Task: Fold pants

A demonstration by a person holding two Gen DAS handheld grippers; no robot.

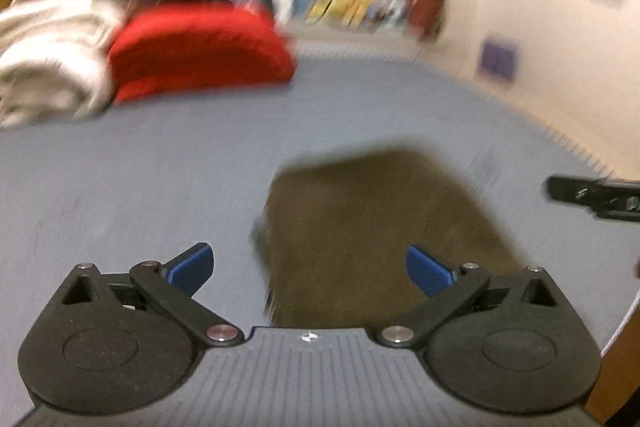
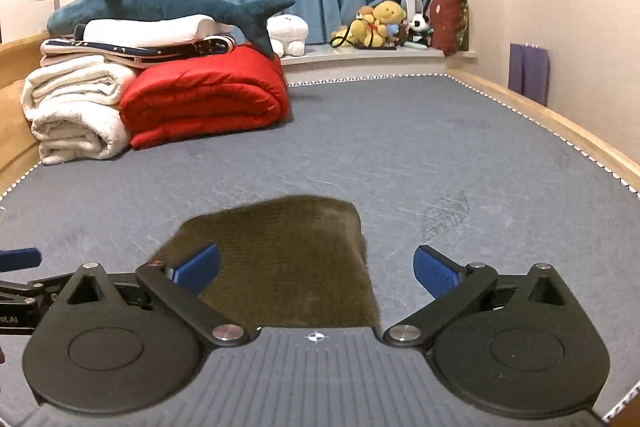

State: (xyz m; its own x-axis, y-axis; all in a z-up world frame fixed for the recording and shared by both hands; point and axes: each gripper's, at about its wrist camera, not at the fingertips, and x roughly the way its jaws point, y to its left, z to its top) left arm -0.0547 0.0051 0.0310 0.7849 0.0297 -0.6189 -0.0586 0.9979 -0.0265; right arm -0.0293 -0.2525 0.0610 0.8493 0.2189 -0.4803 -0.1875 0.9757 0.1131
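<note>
One folded olive-brown pair of pants [image 2: 288, 259] sat near the front of the grey bed mattress [image 2: 400, 147], both the left gripper [image 1: 310, 269] and right gripper [image 2: 316, 267] spread wide and empty above it, loads of bare mattress beyond, two blanket rolls stacked far-left.

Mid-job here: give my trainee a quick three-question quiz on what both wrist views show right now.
1. True or false: the left gripper is clamped on the brown pants.
2. What lies on top of the stacked bedding? A) blue shark plush B) red pillow C) laptop
3. Fill in: the pants lie as a folded bundle on the grey ____.

Key
1. False: its jaws stand wide and empty, as do those of the right gripper.
2. A
3. mattress
</note>
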